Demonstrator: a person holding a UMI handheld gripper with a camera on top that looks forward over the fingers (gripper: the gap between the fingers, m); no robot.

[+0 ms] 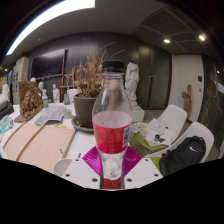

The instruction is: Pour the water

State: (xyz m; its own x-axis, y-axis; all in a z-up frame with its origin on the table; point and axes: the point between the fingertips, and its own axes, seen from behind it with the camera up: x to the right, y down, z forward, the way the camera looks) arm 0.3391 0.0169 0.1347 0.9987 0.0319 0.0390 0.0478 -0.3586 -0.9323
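Observation:
A clear plastic bottle (112,120) with a dark cap and red liquid in its lower half stands upright between my fingers. My gripper (112,163) is shut on the bottle, the magenta pads (95,160) pressing its lower body from both sides. The bottle's base hangs in front of the white gripper body, above the table. No cup or other receiving vessel shows clearly in the gripper view.
A potted dry plant (88,95) stands just behind the bottle. A light wooden table (35,145) stretches left, with papers and small objects (30,105) at its far end. White chairs (170,125) and a black shoe (185,155) lie right.

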